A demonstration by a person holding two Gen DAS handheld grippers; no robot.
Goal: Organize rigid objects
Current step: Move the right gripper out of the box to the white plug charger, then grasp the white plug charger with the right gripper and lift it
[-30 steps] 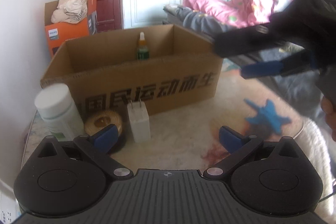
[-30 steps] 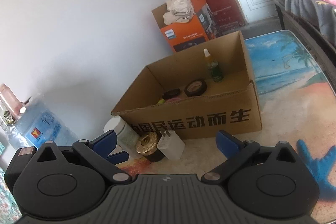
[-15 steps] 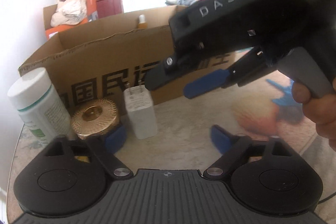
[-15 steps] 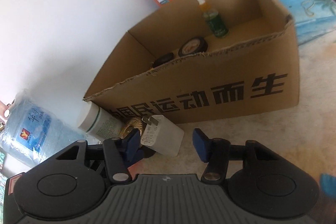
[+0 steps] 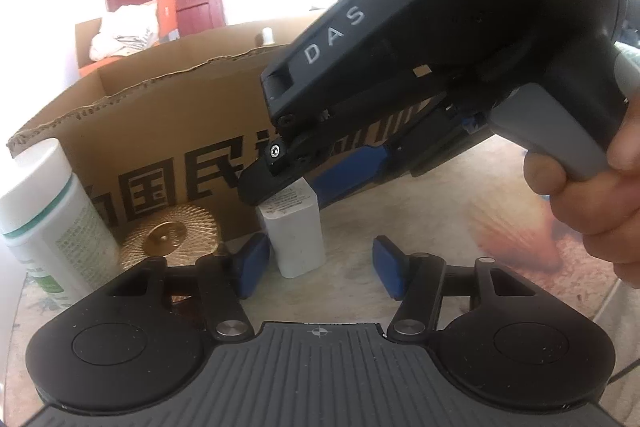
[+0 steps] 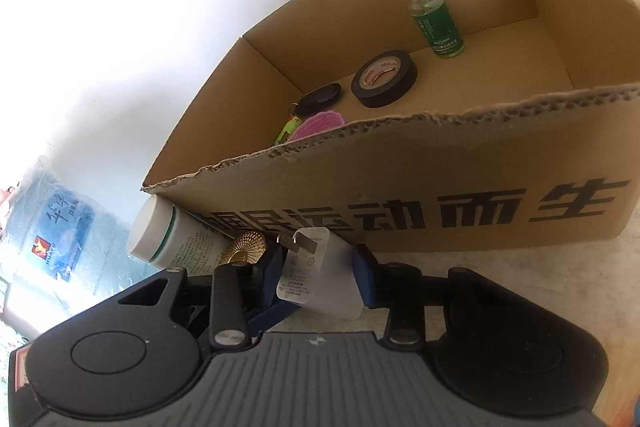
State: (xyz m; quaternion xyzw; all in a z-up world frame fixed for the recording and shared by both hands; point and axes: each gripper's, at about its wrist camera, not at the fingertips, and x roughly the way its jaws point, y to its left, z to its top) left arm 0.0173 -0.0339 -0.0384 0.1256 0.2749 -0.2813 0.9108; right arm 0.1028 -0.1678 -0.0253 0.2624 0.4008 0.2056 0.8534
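The white charger (image 6: 320, 273) stands on the bench (image 5: 460, 227) just in front of the cardboard box (image 6: 460, 163), in the lower middle of the right wrist frame. The right gripper (image 6: 316, 277) has been closing its jaws, and the charger sits between the two blue pads. The pads look right against its sides, so it seems to be grasping it, though the left pad is partly hidden behind the charger.

In the left wrist frame, the big black body of the right gripper fills the upper right and hides much of the box. A hand (image 5: 592, 203) holding it is cut off at the right edge.

The left gripper (image 5: 316, 269) sits low in that frame. Its jaws have been closing too, but they hold nothing. The left pad is just beside the charger.

A white bottle (image 5: 52, 215) and a gold lid (image 5: 170, 237) stand at the left, partly hidden. Inside the box are a dropper bottle (image 6: 434, 15) and a tape roll (image 6: 384, 78). The other small things there are hard to make out.
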